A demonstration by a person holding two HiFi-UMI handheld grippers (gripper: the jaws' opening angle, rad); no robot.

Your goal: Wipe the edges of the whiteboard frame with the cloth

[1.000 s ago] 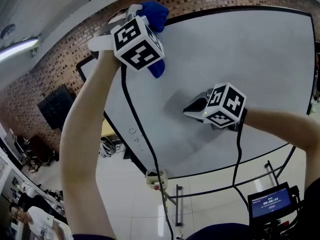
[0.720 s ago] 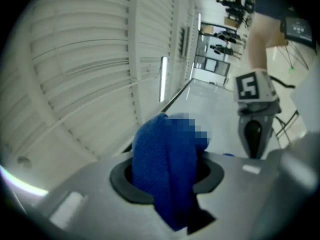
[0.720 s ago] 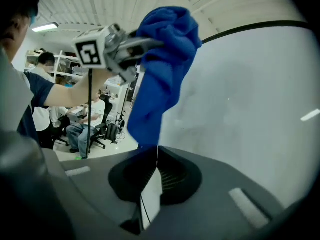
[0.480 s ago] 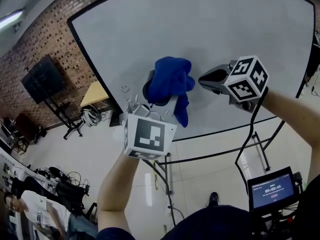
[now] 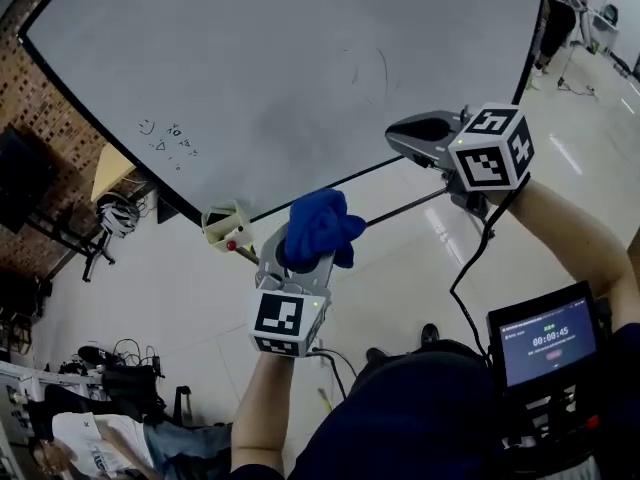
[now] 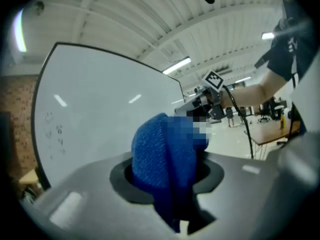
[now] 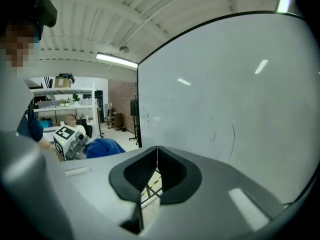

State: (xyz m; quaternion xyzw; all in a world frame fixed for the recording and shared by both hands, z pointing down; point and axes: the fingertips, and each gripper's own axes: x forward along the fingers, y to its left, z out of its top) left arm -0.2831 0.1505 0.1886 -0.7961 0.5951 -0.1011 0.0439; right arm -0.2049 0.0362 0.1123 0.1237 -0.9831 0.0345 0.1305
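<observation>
The left claw (image 5: 300, 256) grasps the blue cloth (image 5: 318, 226), which bunches between its jaws and droops over them. The cloth sits just below the black bottom frame (image 5: 330, 182) of the whiteboard (image 5: 280, 68). It seems clear of the frame, though the head view leaves that unsure. The right claw (image 5: 395, 128) is clenched on nothing, jaws together, up by the board's lower right part.

- The cloth (image 5: 318, 230) was deep blue.
- The whiteboard (image 5: 270, 68) was pale grey-white and black-edged, with faint dark scribbles.
- The left gripper (image 5: 303, 253) and right gripper (image 5: 400, 130) were grey. Their cubes were white with black square markers.
- The brick wall (image 6: 12, 114) was reddish-brown.
- The small screen (image 5: 545, 340) glowed blue with white figures.
</observation>
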